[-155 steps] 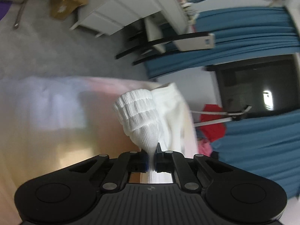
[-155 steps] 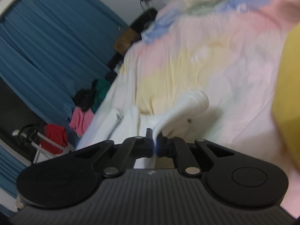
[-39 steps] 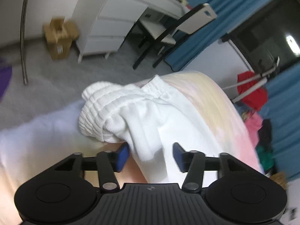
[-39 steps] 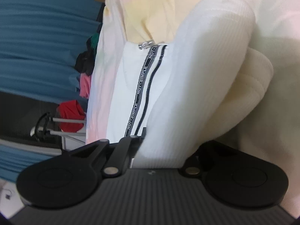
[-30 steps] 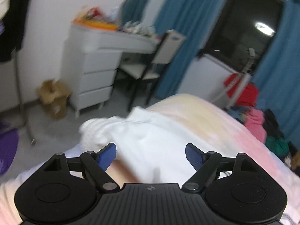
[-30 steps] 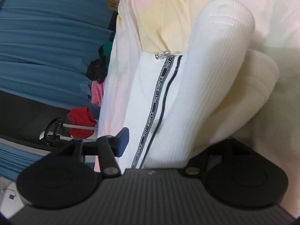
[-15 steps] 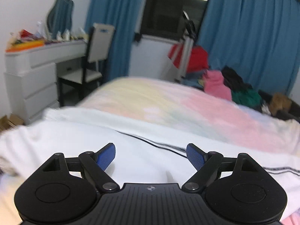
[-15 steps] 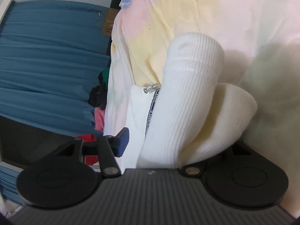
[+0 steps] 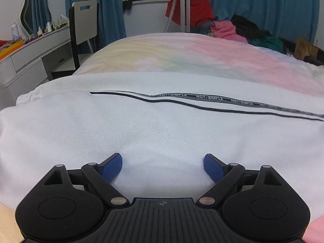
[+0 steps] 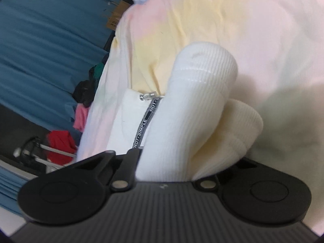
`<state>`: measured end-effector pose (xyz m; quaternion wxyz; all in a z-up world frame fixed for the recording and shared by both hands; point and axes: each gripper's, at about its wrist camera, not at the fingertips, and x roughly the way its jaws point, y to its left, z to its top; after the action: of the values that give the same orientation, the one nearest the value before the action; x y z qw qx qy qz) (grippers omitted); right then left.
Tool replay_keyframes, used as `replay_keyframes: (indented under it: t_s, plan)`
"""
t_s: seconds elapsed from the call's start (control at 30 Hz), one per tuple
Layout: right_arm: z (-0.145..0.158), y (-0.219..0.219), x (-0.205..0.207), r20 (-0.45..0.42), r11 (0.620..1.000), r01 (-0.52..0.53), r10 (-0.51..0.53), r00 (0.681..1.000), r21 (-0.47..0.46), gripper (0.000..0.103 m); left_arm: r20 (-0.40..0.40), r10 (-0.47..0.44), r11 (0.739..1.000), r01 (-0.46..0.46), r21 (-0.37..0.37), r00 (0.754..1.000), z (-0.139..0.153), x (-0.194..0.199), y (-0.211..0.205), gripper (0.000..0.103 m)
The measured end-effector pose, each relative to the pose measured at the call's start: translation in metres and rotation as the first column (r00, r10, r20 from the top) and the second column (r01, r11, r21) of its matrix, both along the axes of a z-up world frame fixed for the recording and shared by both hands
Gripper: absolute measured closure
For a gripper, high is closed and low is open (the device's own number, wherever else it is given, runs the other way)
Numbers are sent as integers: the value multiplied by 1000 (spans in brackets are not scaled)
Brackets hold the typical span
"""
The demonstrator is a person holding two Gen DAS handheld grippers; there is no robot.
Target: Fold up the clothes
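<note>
A white zip-up garment (image 9: 162, 125) with a black "NOT-SIMPLE" tape along its zipper lies flat across the pastel bedspread (image 9: 202, 54). My left gripper (image 9: 163, 165) is open and empty, its blue pads just over the garment's near edge. In the right wrist view the garment's ribbed cuffs (image 10: 194, 117) bulge up between my right gripper's (image 10: 165, 166) spread fingers, whose tips are hidden by the cloth. The zipper pull (image 10: 146, 96) lies beside the cuff.
A white dresser (image 9: 30, 54) and a chair (image 9: 85, 24) stand left of the bed. Blue curtains (image 9: 263, 6), a stand with red cloth (image 9: 190, 10) and a pile of clothes (image 9: 243, 32) lie beyond the bed's far edge.
My left gripper let go of the garment, opened wide and swung round to face across the bed. My right gripper opened and tilted; the cuffs stay between its fingers.
</note>
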<state>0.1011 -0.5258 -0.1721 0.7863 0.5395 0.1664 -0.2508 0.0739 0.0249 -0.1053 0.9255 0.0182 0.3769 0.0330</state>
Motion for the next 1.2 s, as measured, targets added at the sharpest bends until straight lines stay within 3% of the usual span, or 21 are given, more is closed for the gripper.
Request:
replay_keyframes:
  t_s: [0.07, 0.17, 0.23, 0.3, 0.37, 0.43, 0.53, 0.6, 0.7, 0.8, 0.87, 0.9, 0.93, 0.97, 1.0, 1.1, 1.2]
  plan:
    - [26, 25, 10, -40, 979, -36, 29, 999, -200, 86, 2, -7, 1000, 7, 4, 1000, 2, -3, 0, 12]
    - [64, 64, 25, -109, 871, -101, 55, 993, -480, 86, 8, -14, 1000, 14, 11, 1000, 6, -3, 2, 12]
    - [90, 90, 35, -156, 753, -148, 61, 986, -641, 86, 16, -13, 1000, 13, 14, 1000, 12, -4, 3, 12]
    - [112, 137, 31, -151, 601, -185, 108, 983, -778, 86, 24, -5, 1000, 5, -5, 1000, 19, -5, 6, 12]
    - [126, 189, 33, -138, 465, -219, 202, 970, -858, 86, 45, 8, 1000, -7, -29, 999, 26, -10, 10, 12]
    - [128, 239, 38, -167, 342, -274, 310, 936, -899, 86, 74, 22, 999, -19, -46, 997, 35, -16, 14, 12]
    - [111, 311, 40, -261, 171, -372, 458, 850, -912, 86, 112, 44, 996, -35, -81, 993, 48, -22, 22, 12]
    - [81, 354, 40, -391, 17, -476, 546, 741, -879, 87, 125, 58, 992, -43, -119, 990, 53, -25, 27, 12]
    - [35, 407, 43, -594, -232, -591, 593, 544, -772, 89, 138, 73, 988, -53, -143, 988, 59, -30, 32, 12]
    - [19, 421, 41, -638, -305, -578, 540, 550, -757, 88, 162, 83, 984, -55, -171, 983, 65, -33, 37, 12]
    - [29, 412, 46, -605, -242, -590, 569, 557, -770, 89, 176, 90, 979, -55, -195, 980, 69, -34, 41, 12]
    - [34, 412, 47, -581, -215, -579, 574, 577, -787, 89, 179, 95, 975, -55, -214, 979, 70, -34, 42, 12]
    - [41, 414, 37, -560, -210, -555, 578, 593, -805, 88, 181, 99, 971, -55, -233, 979, 71, -34, 44, 12]
    - [45, 422, 31, -542, -218, -532, 598, 590, -819, 88, 184, 100, 965, -51, -256, 978, 72, -34, 46, 12]
    - [48, 429, 25, -526, -225, -509, 616, 586, -831, 88, 186, 99, 960, -44, -277, 977, 73, -34, 47, 12]
    - [39, 444, 14, -568, -253, -557, 642, 515, -791, 88, 188, 90, 936, -18, -352, 978, 74, -36, 50, 12]
    - [36, 447, 25, -583, -250, -583, 641, 498, -773, 86, 191, 60, 906, 27, -423, 980, 74, -39, 50, 12]
